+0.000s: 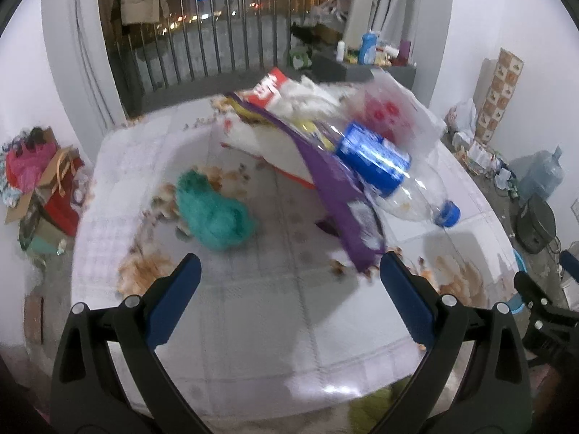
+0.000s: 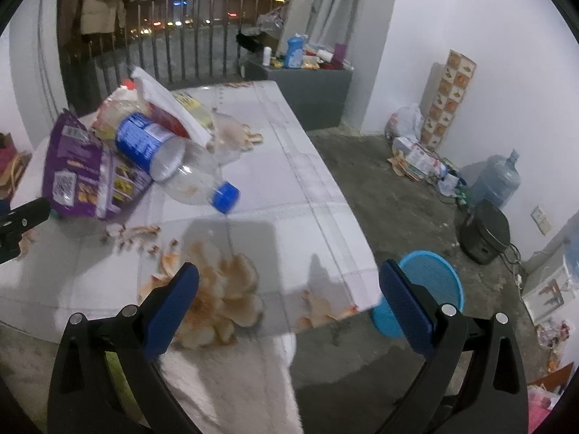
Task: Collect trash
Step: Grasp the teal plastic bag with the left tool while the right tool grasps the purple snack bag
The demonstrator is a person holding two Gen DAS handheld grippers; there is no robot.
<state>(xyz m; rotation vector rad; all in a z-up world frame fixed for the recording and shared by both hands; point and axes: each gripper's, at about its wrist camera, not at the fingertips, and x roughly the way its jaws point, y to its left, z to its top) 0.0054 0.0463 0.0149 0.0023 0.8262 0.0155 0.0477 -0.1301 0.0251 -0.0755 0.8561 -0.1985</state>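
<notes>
A pile of trash lies on the white patterned table (image 1: 253, 307): a clear plastic bottle (image 1: 394, 177) with a blue label and blue cap, a purple snack bag (image 1: 336, 195), a red-and-white wrapper (image 1: 271, 90) and a clear plastic bag (image 1: 401, 108). A teal crumpled net (image 1: 213, 213) lies to the left of the pile. My left gripper (image 1: 289, 271) is open, just short of the purple bag. In the right wrist view the bottle (image 2: 181, 166) and purple bag (image 2: 87, 177) sit far left. My right gripper (image 2: 289, 282) is open over the table's near right corner, empty.
A blue basin (image 2: 430, 282) stands on the concrete floor by the table's corner. A dark round appliance (image 2: 486, 231), a water jug (image 2: 499, 181) and bags of clutter line the right wall. A grey cabinet (image 2: 307, 86) with bottles stands behind the table. Red bags (image 1: 54, 181) sit at left.
</notes>
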